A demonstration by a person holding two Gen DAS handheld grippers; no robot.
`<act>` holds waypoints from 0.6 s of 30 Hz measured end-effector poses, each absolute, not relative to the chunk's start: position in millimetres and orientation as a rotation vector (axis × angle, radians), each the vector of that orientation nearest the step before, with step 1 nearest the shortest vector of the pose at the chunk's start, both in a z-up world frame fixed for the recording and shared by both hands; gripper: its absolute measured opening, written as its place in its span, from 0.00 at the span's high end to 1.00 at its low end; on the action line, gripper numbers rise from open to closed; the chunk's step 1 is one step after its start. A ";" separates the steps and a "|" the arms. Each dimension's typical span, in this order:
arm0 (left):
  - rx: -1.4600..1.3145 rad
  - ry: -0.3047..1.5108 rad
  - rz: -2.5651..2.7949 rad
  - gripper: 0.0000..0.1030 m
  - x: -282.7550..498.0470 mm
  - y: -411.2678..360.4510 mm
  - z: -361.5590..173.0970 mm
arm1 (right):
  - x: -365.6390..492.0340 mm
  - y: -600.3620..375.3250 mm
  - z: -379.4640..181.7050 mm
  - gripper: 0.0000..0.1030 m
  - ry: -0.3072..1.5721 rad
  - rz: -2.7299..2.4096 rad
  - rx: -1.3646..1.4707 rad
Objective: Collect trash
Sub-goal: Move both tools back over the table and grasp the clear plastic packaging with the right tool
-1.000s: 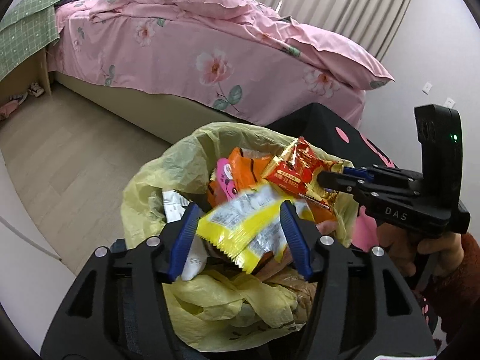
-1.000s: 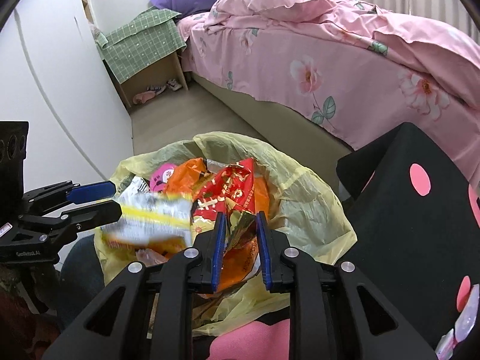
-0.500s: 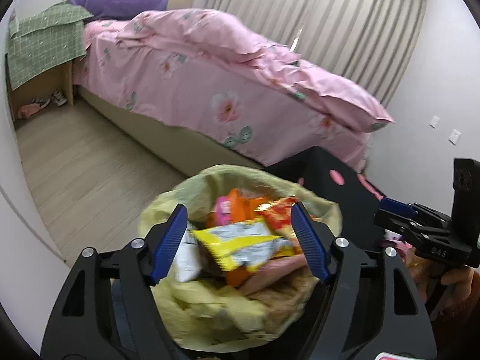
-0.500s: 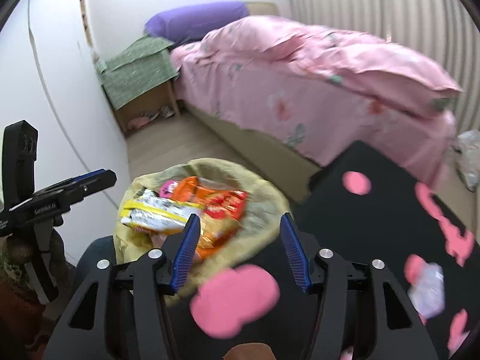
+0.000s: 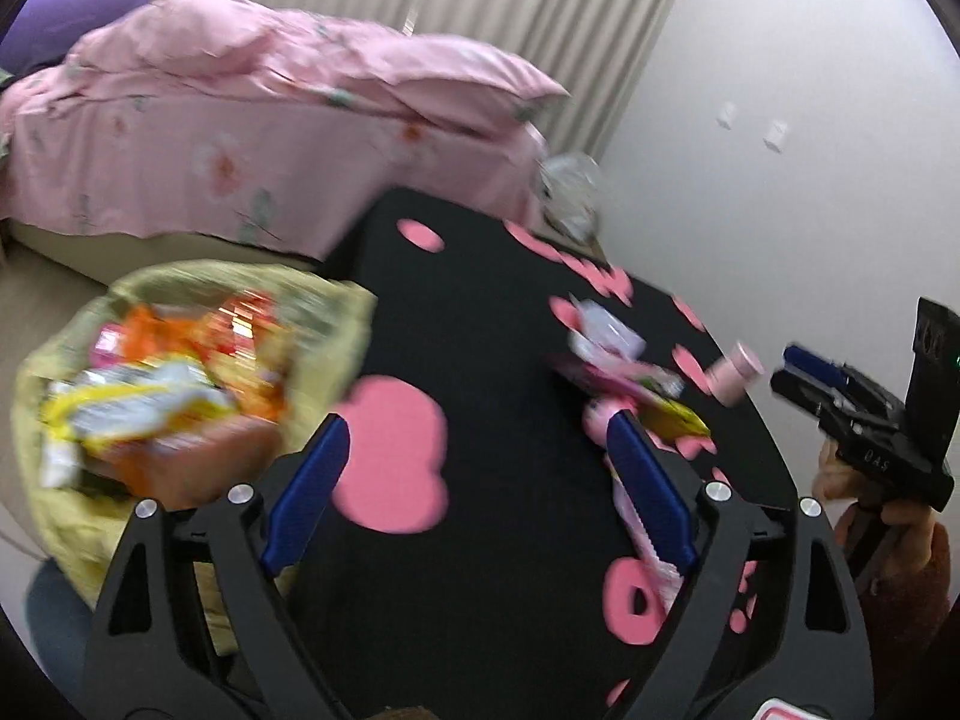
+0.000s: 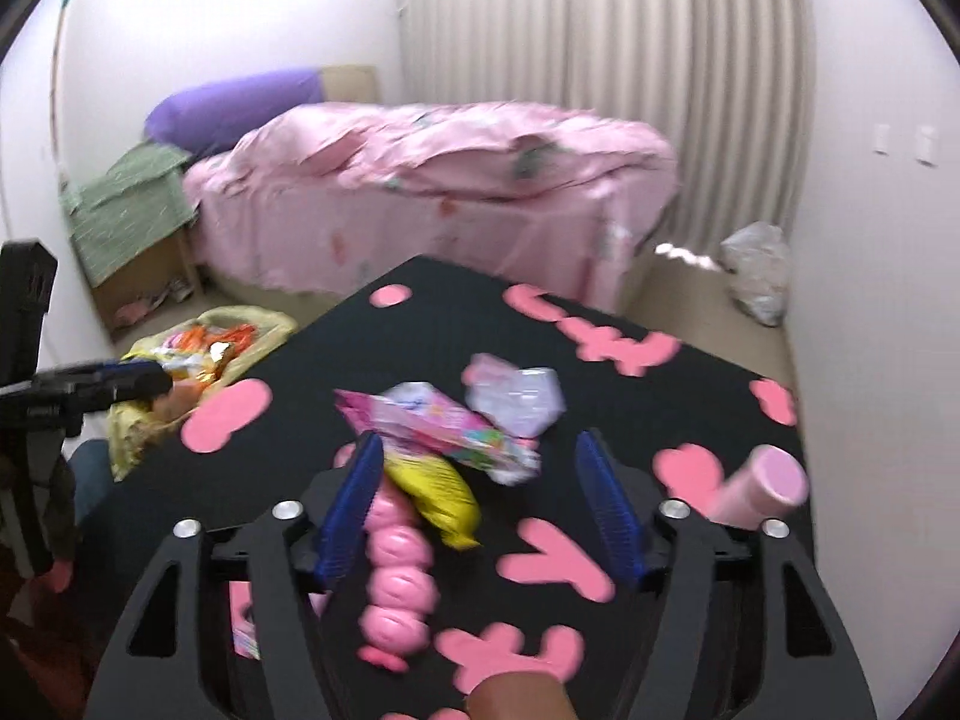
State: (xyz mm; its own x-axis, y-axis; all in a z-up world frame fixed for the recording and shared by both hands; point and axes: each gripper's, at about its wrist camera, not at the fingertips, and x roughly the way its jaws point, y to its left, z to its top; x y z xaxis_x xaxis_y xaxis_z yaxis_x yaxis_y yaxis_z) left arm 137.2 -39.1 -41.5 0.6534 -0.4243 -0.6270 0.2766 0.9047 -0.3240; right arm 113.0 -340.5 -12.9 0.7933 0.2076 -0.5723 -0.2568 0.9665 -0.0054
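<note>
Both grippers hover over a black worktop [image 6: 420, 324] with pink shapes, the left gripper [image 5: 477, 486] and right gripper [image 6: 480, 498] each with jaws just opened wide, grasping nothing. Loose wrappers [image 6: 456, 426] lie in the worktop's middle, a pink bottle [image 6: 762, 483] towards its right edge. The full yellow trash bag [image 5: 78, 516] stands just beside its left edge.

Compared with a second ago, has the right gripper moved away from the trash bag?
Yes. The right gripper, jaws just opened and empty, has swung right from above the yellow trash bag to over the black table, facing the leftover wrappers.
</note>
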 end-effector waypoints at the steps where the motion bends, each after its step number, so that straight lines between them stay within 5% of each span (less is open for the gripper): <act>1: -0.194 0.773 -0.413 0.19 136.8 -48.1 -43.3 | 109.2 -349.8 -15.6 0.38 0.599 0.250 -0.063; 18: -0.066 0.801 -0.440 0.19 178.3 -139.9 -47.9 | 145.6 -378.7 -61.7 0.38 0.698 0.159 -0.033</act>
State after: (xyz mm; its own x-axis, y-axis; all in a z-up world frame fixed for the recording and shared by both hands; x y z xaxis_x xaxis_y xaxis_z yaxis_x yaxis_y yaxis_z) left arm 178.3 -139.9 -47.9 0.6107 -0.4058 -0.6800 0.3568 0.9076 -0.2212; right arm 145.6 -378.7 -61.7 0.7542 0.1349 -0.6426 -0.1568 0.9874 0.0233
